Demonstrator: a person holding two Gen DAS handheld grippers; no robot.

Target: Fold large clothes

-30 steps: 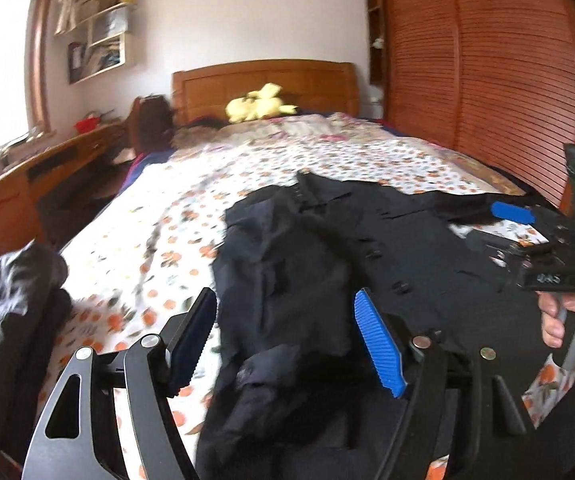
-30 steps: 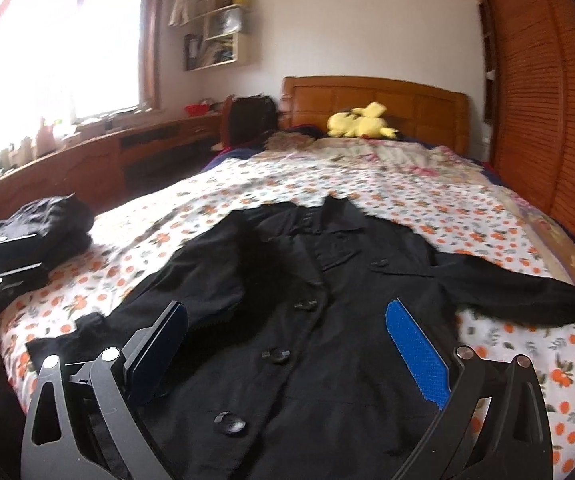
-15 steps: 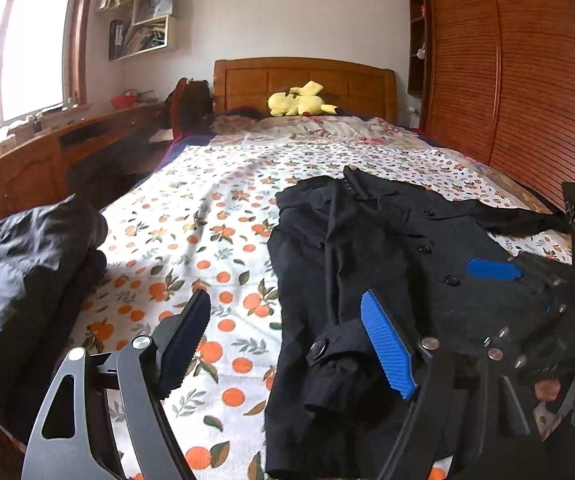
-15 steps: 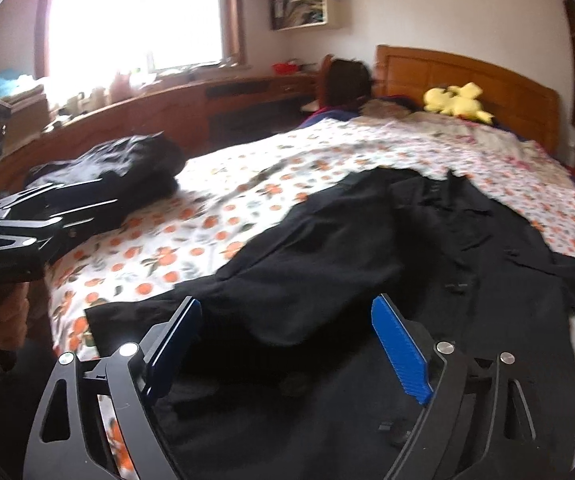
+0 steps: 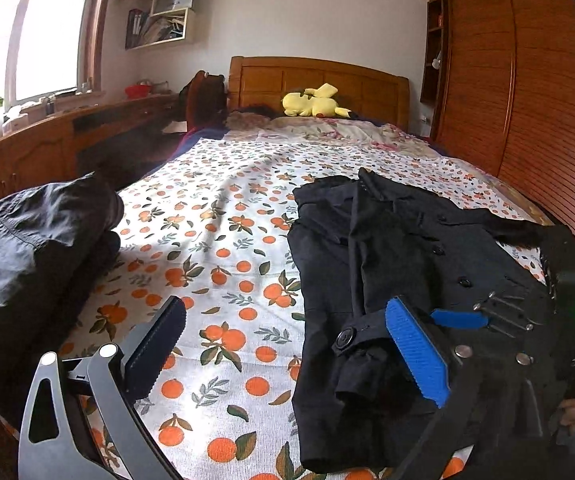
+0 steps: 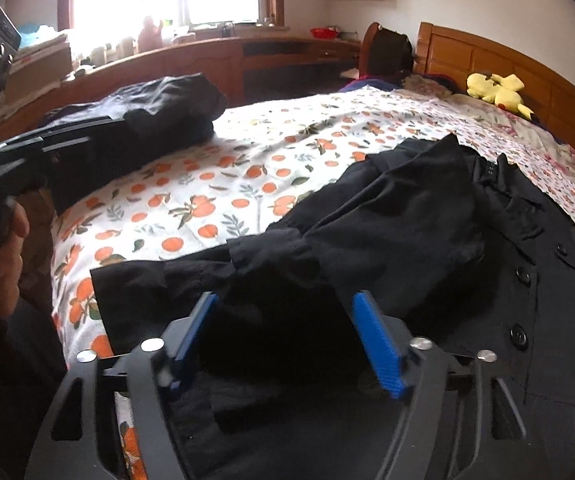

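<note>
Black coat (image 5: 399, 264) laid flat on bed (image 5: 215, 240); left gripper (image 5: 287, 344) held wide apart, empty; right gripper (image 6: 287, 336) parted over sleeve (image 6: 247, 268), nothing clamped

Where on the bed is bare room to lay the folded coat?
Bare sheet lies between the dark bundle and the black coat, running up to the pillows. The coat's side is crowded: the right claw hovers over it.
</note>
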